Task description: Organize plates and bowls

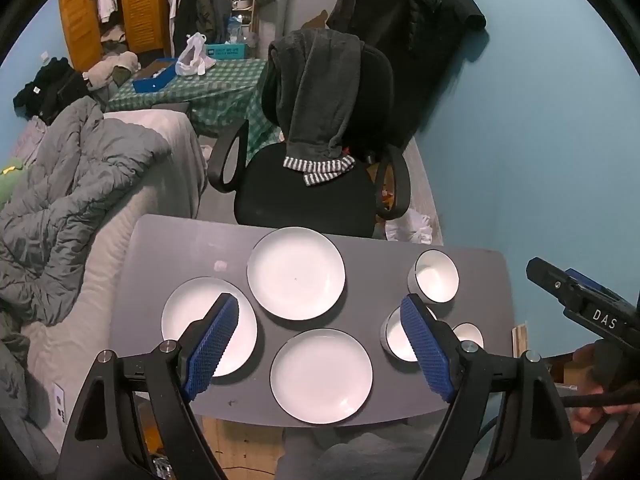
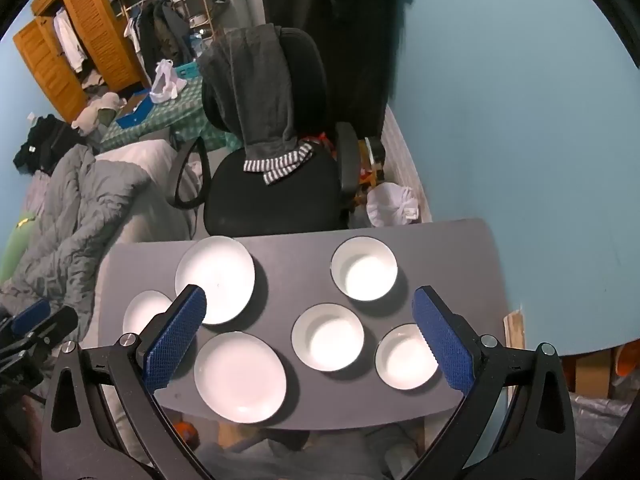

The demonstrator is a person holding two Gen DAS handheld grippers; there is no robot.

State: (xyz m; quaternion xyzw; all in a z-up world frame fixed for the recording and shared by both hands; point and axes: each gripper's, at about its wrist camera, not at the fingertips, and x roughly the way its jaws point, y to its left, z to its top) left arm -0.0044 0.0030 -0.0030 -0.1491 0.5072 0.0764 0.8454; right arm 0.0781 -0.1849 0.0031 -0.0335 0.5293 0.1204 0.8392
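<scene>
Both tongs (image 1: pixel 320 336) (image 2: pixel 310 332) wide open, empty

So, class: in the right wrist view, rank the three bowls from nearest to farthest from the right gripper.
1. Near-right bowl: beside the right finger of the right gripper, nearest.
2. Middle bowl: between the fingers, slightly farther back.
3. Far bowl: toward the table's back edge, by the chair, farthest.

Both wrist views high, angled steeply down — share grey table (image 1: pixel 360 280), left view shifted leftward.
</scene>
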